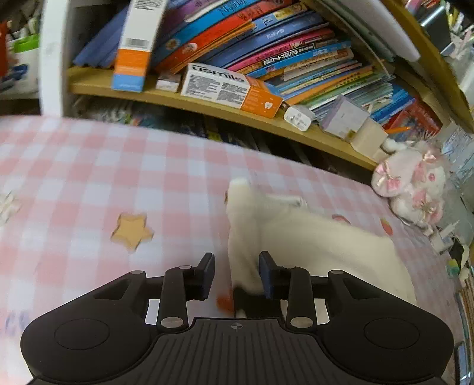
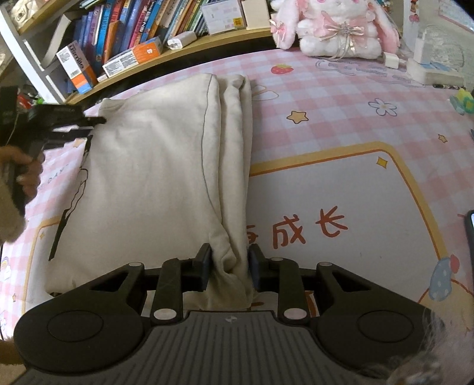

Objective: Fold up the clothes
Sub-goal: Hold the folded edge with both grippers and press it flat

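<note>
Garment: where it lies folded lengthwise, the cream garment (image 2: pixel 142 183) covers the left half of the pink checked desk mat (image 2: pixel 340 97), its long right edge a rolled double fold running from the shelf side down toward the camera.
Right hand-held gripper: the right hand-held gripper (image 2: pixel 229 263) has its two pads spread partway, one on each side of the near end of that rolled fold; the cloth fills the gap, though firm pinching cannot be told.
Left hand-held gripper: the left hand-held gripper (image 1: pixel 237 274) stands partly open too, a cream strip of the garment (image 1: pixel 296 237) passing between the pads and close against the right one; the picture is blurred, so grip is unclear. In the right wrist view this tool (image 2: pixel 59 121) sits at the garment's far left corner.
Open room: right of the fold, the mat's white panel with red characters (image 2: pixel 296 231) lies bare up to its yellow border.
Far edge: the wooden bookshelf (image 2: pixel 192 50) lines the desk, with books (image 2: pixel 133 26) and an orange-and-white box (image 1: pixel 231 88).
Far right corner: a pink-and-white plush rabbit (image 2: pixel 334 26) sits near a white charger (image 2: pixel 392 60).
</note>
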